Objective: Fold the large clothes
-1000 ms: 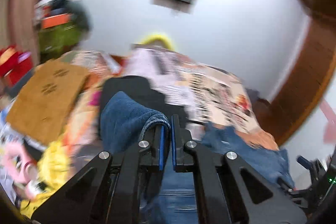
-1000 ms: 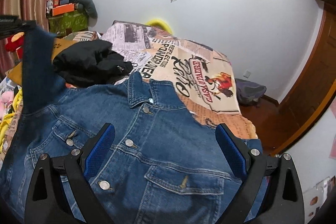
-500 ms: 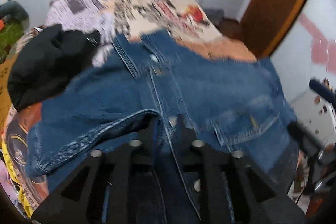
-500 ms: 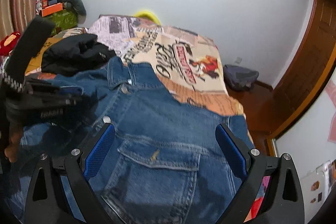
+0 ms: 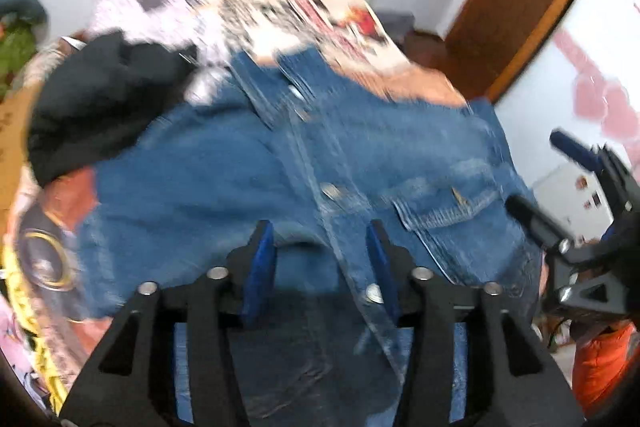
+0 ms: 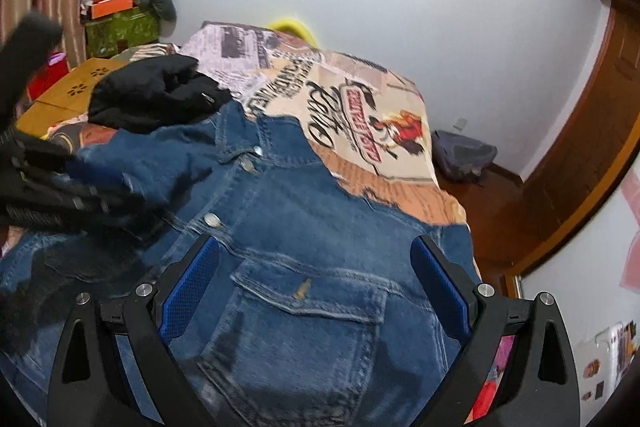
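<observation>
A blue denim jacket point(image 5: 224, 179) lies front up on the bed, buttons and chest pocket point(image 6: 316, 307) showing. My left gripper point(image 5: 319, 231) points down over the jacket's middle. Its jaws are opening, and a loose fold of denim sleeve point(image 5: 300, 247) lies just below them, not pinched. My right gripper point(image 6: 314, 247) hovers open over the pocket side with nothing between its blue pads. In the right wrist view the left gripper point(image 6: 60, 187) is a dark blur at the left, over the jacket point(image 6: 304, 211).
A black garment point(image 6: 156, 99) is heaped on the bed beyond the jacket's collar. The printed bedspread point(image 6: 360, 107) stretches to the far wall. A wooden board point(image 6: 68, 95) lies at the left, a grey bag point(image 6: 464, 155) on the floor, a wooden door point(image 6: 580, 147) to the right.
My left gripper carried the denim sleeve down and across onto the jacket's front, then its jaws parted and let the sleeve go. The right gripper stayed open, drifting slightly toward the pocket.
</observation>
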